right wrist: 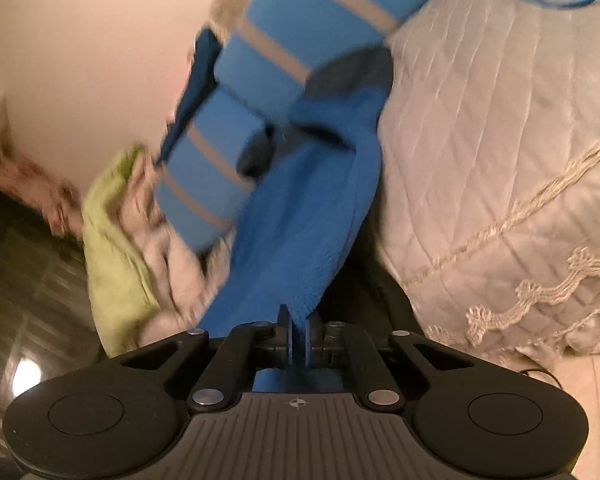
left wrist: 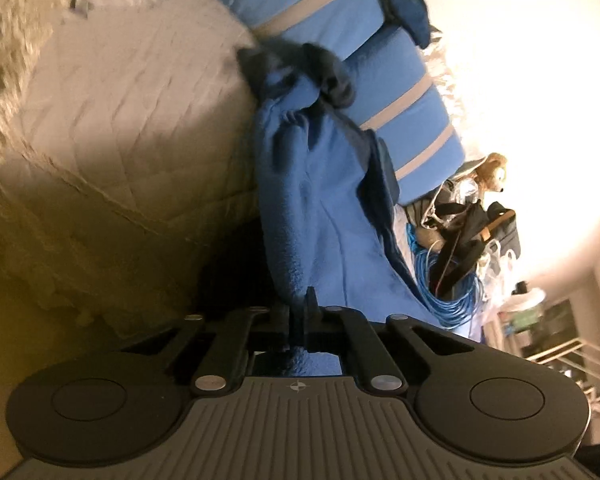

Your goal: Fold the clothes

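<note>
You had the left gripper (left wrist: pixel 300 312) clenched on an edge of the blue fleece garment (left wrist: pixel 324 208), cloth pinched between the jaws at lower centre of the left wrist view. Your right gripper (right wrist: pixel 296 328) was clamped on the same blue fleece garment (right wrist: pixel 300 240), fabric running up from the jaws toward mid-frame. The garment hung stretched from both grips up toward the bed (left wrist: pixel 132 112), its dark grey collar or cuff end (left wrist: pixel 332 76) lying against the blue striped pillow (left wrist: pixel 404 112) at upper centre. Quilted cream bedspread (right wrist: pixel 500 140) filled the right of the right wrist view; a green cloth (right wrist: pixel 112 248) sat blurred at left. A blue cable coil (left wrist: pixel 448 288) lay at right, clear of the garment.

Step looked like lifting and spreading the garment before the first fold. Next move probably called for pulling both corners apart evenly and laying it flat on the bedspread, keeping it off the pillow. Can't tell which edge you held.
</note>
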A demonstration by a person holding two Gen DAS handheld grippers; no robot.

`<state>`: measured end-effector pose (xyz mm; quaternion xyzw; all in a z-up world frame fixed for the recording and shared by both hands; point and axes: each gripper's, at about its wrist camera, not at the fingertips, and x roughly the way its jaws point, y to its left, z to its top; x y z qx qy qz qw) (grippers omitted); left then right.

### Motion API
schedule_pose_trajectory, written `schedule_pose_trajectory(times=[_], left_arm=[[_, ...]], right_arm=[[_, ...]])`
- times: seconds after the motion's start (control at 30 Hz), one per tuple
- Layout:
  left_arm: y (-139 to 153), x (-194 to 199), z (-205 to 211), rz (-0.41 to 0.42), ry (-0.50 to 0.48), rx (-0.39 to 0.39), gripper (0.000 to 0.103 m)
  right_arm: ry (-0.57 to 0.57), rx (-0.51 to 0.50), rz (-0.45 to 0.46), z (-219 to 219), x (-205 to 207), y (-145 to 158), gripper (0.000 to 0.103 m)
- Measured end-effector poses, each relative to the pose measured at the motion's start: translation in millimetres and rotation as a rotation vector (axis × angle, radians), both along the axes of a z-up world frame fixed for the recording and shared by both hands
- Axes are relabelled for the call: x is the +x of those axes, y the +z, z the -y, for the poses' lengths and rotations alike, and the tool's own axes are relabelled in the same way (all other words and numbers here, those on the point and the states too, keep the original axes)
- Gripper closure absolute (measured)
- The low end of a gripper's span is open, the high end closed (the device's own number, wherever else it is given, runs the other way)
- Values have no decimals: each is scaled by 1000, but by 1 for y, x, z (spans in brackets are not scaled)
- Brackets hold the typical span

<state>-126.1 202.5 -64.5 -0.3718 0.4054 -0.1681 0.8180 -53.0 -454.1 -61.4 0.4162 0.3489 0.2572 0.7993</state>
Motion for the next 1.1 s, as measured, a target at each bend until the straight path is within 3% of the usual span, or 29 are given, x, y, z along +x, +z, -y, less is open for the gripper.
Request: schedule_pose_trajectory(times=[0.17, 0.23, 0.27, 0.33, 0.37, 0.43, 0.53, 0.63, 0.77, 0.9, 1.1], left_arm=[[9, -14, 9, -15, -22, 103, 96], [5, -9, 11, -17, -31, 106, 91], [3, -5, 10, -21, -35, 102, 88], [2, -2, 1, -31, -9, 113, 63], [6, -1, -2, -23, 27, 136, 57], [15, 0, -10, -5, 98, 185, 43], [37, 7, -11, 48, 193, 305, 39], [55, 23, 4, 108, 223, 421, 35], [71, 54, 33, 164, 217, 539, 35], [70, 85, 59, 178, 207, 536, 35], [59, 123, 100, 193, 218, 545, 35]], right_arm=[[71, -117, 30, -7, -22, 38, 96], [108, -229, 19, -14, -23, 42, 94], [111, -275, 6, -16, -21, 40, 93], [80, -342, -20, -18, -15, 35, 87], [48, -376, -28, -17, -12, 34, 81], [-24, -445, -25, -16, -6, 36, 34], [-91, -544, 34, -19, 5, 48, 13], [-109, -658, 108, -31, 23, 62, 6], [-89, -849, 218, -58, 56, 79, 4], [-93, -934, 288, -82, 96, 92, 3], [-109, -921, 297, -107, 159, 106, 0]])
